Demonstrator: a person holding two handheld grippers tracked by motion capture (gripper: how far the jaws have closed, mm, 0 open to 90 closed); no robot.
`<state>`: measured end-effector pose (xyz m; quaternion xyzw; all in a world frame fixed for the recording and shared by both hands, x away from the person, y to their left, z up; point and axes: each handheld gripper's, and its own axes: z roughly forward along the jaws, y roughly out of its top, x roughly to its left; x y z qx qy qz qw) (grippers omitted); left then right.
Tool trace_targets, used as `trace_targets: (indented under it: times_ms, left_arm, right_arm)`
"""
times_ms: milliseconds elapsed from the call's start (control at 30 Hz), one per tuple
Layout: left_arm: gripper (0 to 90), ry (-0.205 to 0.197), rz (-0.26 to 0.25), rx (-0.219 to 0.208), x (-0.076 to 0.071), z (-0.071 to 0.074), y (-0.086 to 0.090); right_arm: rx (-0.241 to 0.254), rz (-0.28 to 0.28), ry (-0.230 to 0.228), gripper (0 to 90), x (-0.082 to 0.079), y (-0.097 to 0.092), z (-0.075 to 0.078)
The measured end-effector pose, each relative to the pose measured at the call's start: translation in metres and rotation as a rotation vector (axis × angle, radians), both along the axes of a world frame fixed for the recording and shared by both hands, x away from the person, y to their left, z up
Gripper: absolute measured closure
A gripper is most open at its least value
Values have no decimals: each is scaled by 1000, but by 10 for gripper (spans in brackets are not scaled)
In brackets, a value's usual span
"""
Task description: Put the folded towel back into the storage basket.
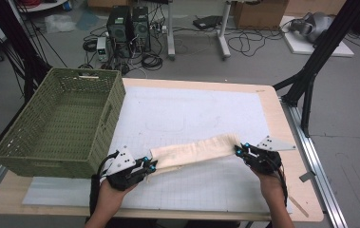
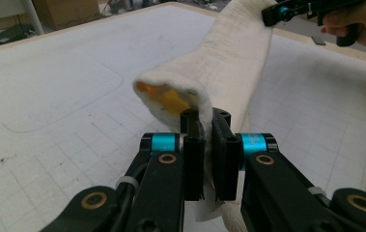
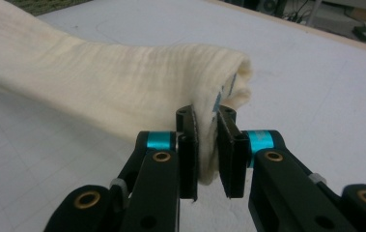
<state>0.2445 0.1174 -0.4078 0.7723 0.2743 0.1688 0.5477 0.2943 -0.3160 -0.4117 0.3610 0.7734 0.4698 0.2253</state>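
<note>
Spanning both claws, cream cloth [image 1: 194, 151], ends pinched

A basket [image 1: 59, 123] sits at the tabletop's [image 1: 282, 123] left edge. Right of it, a cloth [image 1: 194, 151] stretches across the mat [image 1: 192, 109], pinched between the left tool [image 1: 150, 166] and right tool [image 1: 240, 150] near the front.

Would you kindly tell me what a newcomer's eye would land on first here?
Most striking is the cream cloth, folded into a long band and stretched between the left gripper and the right gripper, jaws clamped on each end above the white mat. Next, the green basket at the table's left edge.
</note>
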Motion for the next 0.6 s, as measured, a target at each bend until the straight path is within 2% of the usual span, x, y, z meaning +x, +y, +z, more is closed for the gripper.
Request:
trace_targets:
  times_ms: [267,600]
  left_arm:
    - [848,-33,13,-27,-3,13,6]
    - [852,-83,32,-50,-6,32,15]
  right_arm:
    - [5,29,-24,801,23,8,16]
    - [-2,55,-46,803,56,30,42]
